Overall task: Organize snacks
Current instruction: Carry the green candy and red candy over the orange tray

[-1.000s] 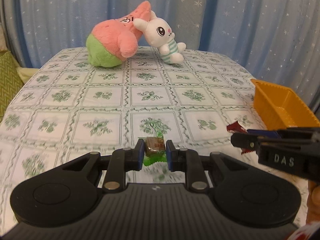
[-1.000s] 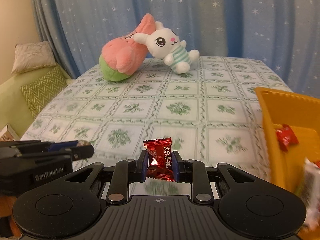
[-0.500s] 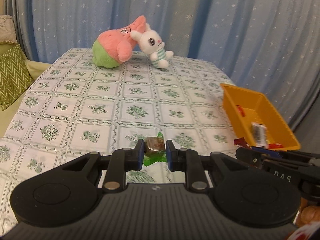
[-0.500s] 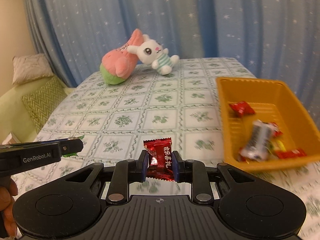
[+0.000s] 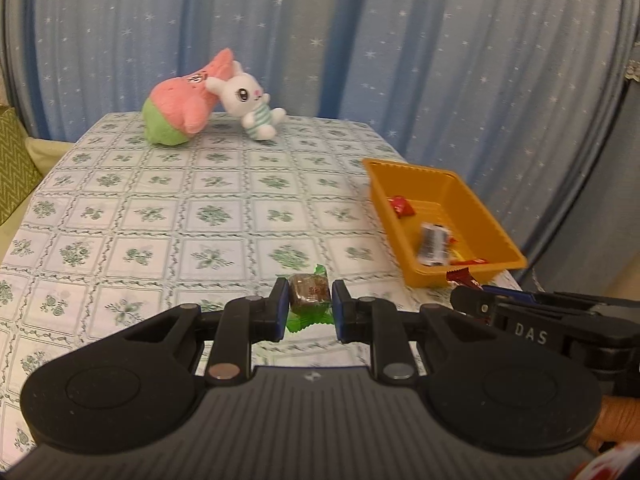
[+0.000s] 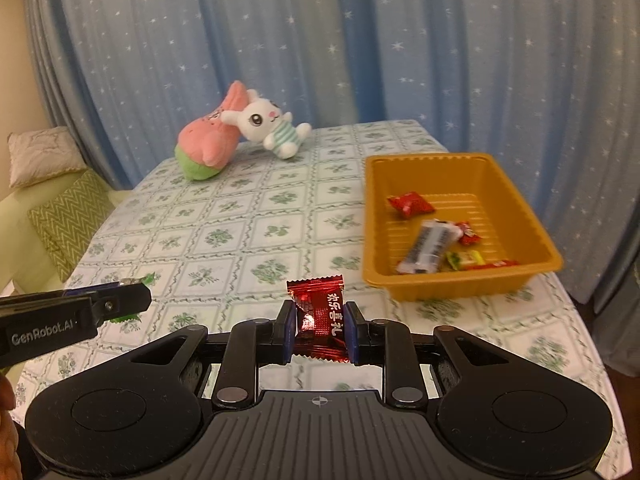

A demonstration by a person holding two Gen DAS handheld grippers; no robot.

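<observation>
Both sweets are light, crinkly little things, so they need only a gentle pinch across the firm middle rather than the loose wrapper ends, which would likely slide or tear free. My left gripper is clenched on the green-wrapped candy, its pads pressing the brown block from either side while the green frill hangs below. My right gripper is clamped the same way on the red foil candy, whose slick wrapper I judge the more slippery of the two (foil gives little to bite on), so I would not slacken the squeeze while it is in the air.

Each sweet sits lifted above the counter, short of the orange tray that stands ahead and to the right and already holds several wrapped snacks. Two plush toys lean together at the far end, well apart from all this.
</observation>
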